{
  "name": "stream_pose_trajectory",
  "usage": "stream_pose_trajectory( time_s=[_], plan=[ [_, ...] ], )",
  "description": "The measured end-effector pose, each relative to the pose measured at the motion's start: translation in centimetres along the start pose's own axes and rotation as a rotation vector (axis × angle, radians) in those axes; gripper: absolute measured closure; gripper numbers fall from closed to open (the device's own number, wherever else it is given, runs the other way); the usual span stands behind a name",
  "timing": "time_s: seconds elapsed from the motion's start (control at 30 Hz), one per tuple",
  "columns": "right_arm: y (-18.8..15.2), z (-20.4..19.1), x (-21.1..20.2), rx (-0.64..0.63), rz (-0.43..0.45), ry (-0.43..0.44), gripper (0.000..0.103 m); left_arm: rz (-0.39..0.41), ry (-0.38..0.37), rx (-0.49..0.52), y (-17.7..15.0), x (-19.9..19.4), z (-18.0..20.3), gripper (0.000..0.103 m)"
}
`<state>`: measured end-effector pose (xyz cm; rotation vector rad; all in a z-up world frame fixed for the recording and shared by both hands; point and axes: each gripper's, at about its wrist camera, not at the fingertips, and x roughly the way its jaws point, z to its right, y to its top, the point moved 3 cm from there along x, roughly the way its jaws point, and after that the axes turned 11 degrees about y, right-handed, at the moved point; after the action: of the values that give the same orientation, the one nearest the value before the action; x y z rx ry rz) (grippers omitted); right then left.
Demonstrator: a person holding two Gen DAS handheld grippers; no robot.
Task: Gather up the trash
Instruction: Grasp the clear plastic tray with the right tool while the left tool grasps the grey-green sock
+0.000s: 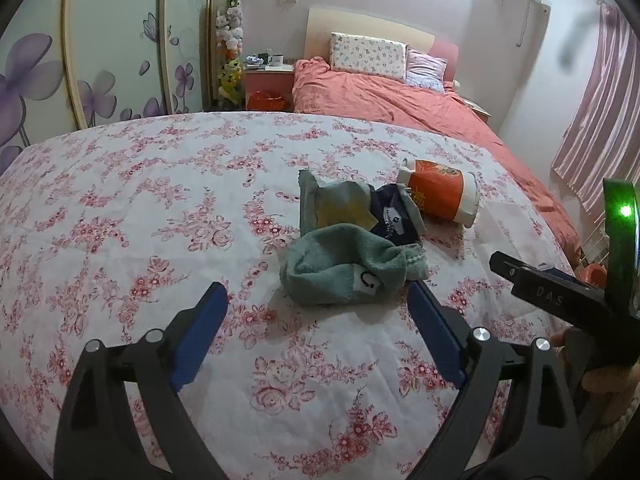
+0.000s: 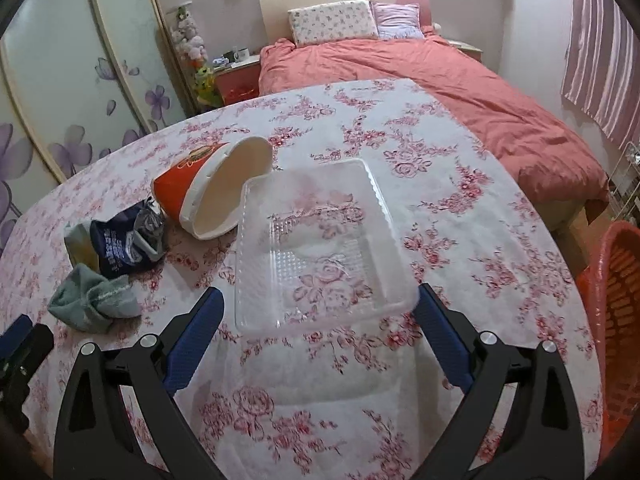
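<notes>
On the floral tablecloth [image 1: 160,208] lies a crumpled green cloth [image 1: 348,268]. Behind it are a yellowish wrapper [image 1: 336,204], a dark blue wrapper [image 1: 394,216] and an orange paper cup [image 1: 440,196] on its side. My left gripper [image 1: 316,294] stands open, its fingertips on either side of the cloth's near edge. In the right wrist view a clear plastic tray [image 2: 316,248] lies flat, its near end between the open fingers of my right gripper [image 2: 319,298]. The cup [image 2: 208,188], blue wrapper [image 2: 120,248] and cloth [image 2: 92,300] sit left of the tray.
An orange mesh basket [image 2: 616,300] stands off the table's right edge. A bed with a coral quilt [image 2: 460,80] lies beyond the table, with a floral wardrobe [image 1: 100,60] at the left. The other gripper's body [image 1: 552,288] shows close at the left view's right side.
</notes>
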<state>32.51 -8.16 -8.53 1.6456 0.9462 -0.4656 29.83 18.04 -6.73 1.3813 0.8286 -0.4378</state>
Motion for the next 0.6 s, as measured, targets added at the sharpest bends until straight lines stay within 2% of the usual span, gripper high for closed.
stream_pose_trajectory(
  time_s=[0.13, 0.23, 0.27, 0.4, 0.6],
  plan=[
    [0.2, -0.1, 0.4, -0.006, -0.003, 0.003, 0.011, -0.012, 0.0, 0.006, 0.3, 0.9, 0.3, 0.013],
    [0.3, -0.2, 0.3, -0.012, -0.004, -0.002, 0.029, -0.028, -0.003, 0.009, 0.6, 1.6, 0.6, 0.013],
    [0.3, -0.1, 0.2, -0.021, -0.002, -0.008, 0.031, -0.033, -0.007, 0.009, 0.6, 1.9, 0.7, 0.013],
    [0.1, 0.4, -0.2, -0.017, -0.001, 0.004, 0.032, -0.043, -0.021, 0.014, 0.8, 2.3, 1.3, 0.011],
    [-0.5, 1.1, -1.0, -0.008, 0.002, 0.004, 0.032, -0.042, 0.0, 0.045, 1.1, 3.0, 2.9, 0.009]
  ],
)
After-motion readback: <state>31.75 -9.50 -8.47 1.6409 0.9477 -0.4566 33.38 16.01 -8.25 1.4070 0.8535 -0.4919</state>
